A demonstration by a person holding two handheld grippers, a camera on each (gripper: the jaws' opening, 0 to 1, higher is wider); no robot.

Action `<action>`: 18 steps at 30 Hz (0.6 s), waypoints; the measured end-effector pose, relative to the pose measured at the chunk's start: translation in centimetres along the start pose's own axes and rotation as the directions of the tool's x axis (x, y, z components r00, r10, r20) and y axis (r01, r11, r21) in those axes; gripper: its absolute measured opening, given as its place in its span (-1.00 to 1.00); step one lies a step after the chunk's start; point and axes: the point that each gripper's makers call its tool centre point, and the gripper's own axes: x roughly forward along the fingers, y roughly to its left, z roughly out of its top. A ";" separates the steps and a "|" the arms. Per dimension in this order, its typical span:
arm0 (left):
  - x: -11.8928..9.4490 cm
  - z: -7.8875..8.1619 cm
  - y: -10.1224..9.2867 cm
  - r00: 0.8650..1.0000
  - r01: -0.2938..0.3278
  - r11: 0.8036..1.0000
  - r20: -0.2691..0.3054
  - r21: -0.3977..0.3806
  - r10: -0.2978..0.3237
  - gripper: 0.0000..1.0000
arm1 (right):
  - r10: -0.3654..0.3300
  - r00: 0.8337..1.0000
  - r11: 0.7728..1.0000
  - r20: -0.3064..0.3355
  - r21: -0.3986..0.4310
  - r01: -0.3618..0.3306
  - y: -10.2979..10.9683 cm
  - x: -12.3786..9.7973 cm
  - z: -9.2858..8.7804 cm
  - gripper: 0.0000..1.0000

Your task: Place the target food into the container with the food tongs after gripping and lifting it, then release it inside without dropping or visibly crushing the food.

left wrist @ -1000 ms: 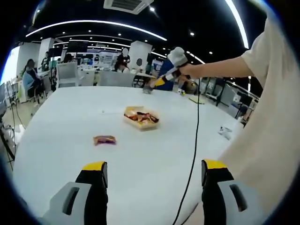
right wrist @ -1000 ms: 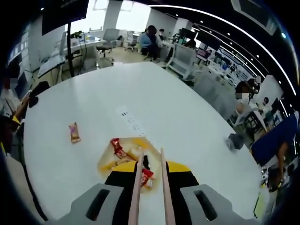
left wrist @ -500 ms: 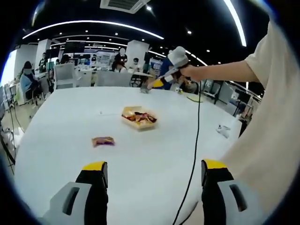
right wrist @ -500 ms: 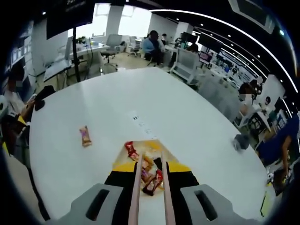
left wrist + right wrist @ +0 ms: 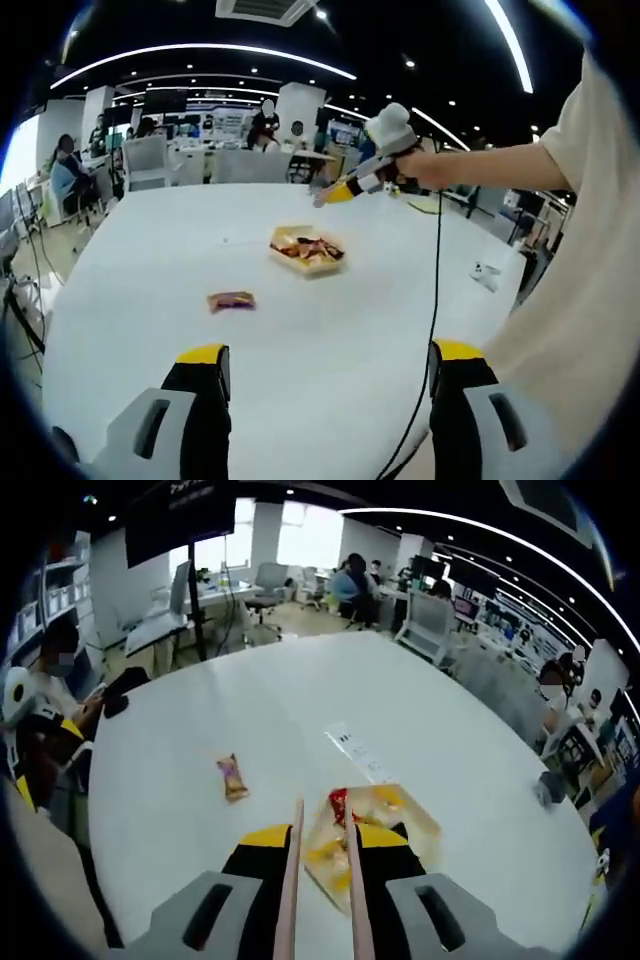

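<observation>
Your right gripper [image 5: 320,880] clamps tongs [image 5: 322,865], tips apart, empty — snack [image 5: 232,777] now nearer, left of centre; tray [image 5: 372,835] shifted right. Left gripper [image 5: 325,395] wide, idle — go for snack.

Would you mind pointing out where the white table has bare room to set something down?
The table is bare between the purple snack packet and the left gripper, and beyond the food container toward the far edge. It is crowded only inside that container.

One container [image 5: 306,250], one loose snack packet [image 5: 231,299], two grippers.
</observation>
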 end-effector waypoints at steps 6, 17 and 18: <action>0.0 0.3 -0.3 1.000 -0.024 1.000 0.006 -0.009 0.024 0.63 | 0.064 0.998 0.998 -0.007 -0.004 -0.064 2.5 1.7 -0.3 -0.54; 0.2 -0.3 -0.2 0.998 -0.057 0.998 -0.013 -0.035 0.056 0.62 | 0.177 0.984 0.982 -0.031 -0.058 -0.179 5.9 5.0 0.3 -0.54; 0.3 -0.3 -0.1 0.998 -0.058 0.998 -0.014 -0.037 0.058 0.62 | 0.185 0.982 0.980 -0.035 -0.064 -0.187 6.2 5.2 0.3 -0.54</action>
